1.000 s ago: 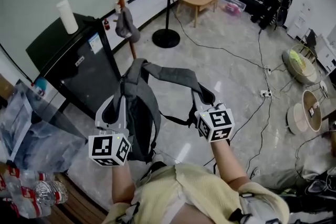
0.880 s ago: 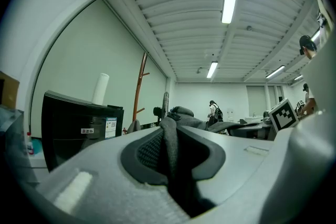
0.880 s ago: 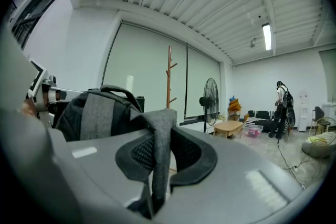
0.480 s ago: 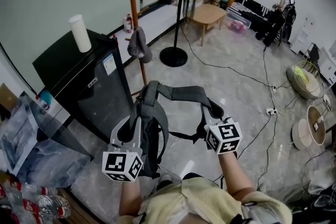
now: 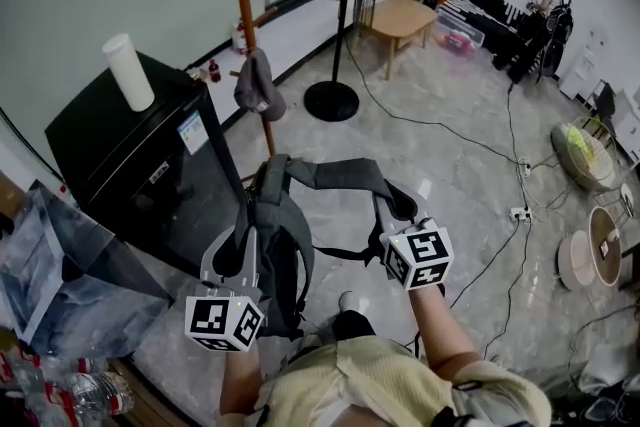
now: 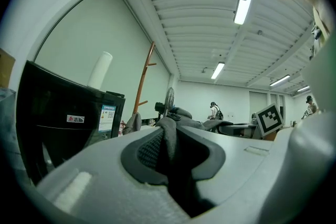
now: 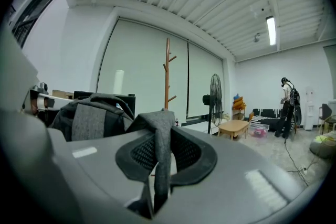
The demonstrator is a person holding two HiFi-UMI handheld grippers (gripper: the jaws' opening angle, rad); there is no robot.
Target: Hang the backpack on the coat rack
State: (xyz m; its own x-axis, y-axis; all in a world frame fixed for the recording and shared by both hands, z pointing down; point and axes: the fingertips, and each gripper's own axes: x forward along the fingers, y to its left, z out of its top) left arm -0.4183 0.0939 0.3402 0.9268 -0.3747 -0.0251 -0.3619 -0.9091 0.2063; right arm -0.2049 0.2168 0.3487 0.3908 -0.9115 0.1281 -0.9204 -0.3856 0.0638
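Over the last second the coat rack (image 5: 245,5) and the grey cap (image 5: 258,87) on its lower peg have slid down the head view toward me. I take that as having stepped closer with the load. My head moved as well, so I can't be sure how much ground I really gained. The hang itself is not yet done: the pole stands beyond the backpack (image 5: 275,245), past the front corner of the black fridge (image 5: 120,145), and nothing of the bag touches a peg.

The backpack is off the floor, slung between my two tongs. My left gripper (image 5: 243,245) is clamped on grey fabric at the bag's left side, probably a shoulder strap, with the body drooping below it. My right gripper (image 5: 392,213) is pinched tight on the other shoulder strap (image 7: 157,149), which arches back from it to the top of the bag. The bare upper pegs sit above my present hold, so I judge the strap must go up and forward.
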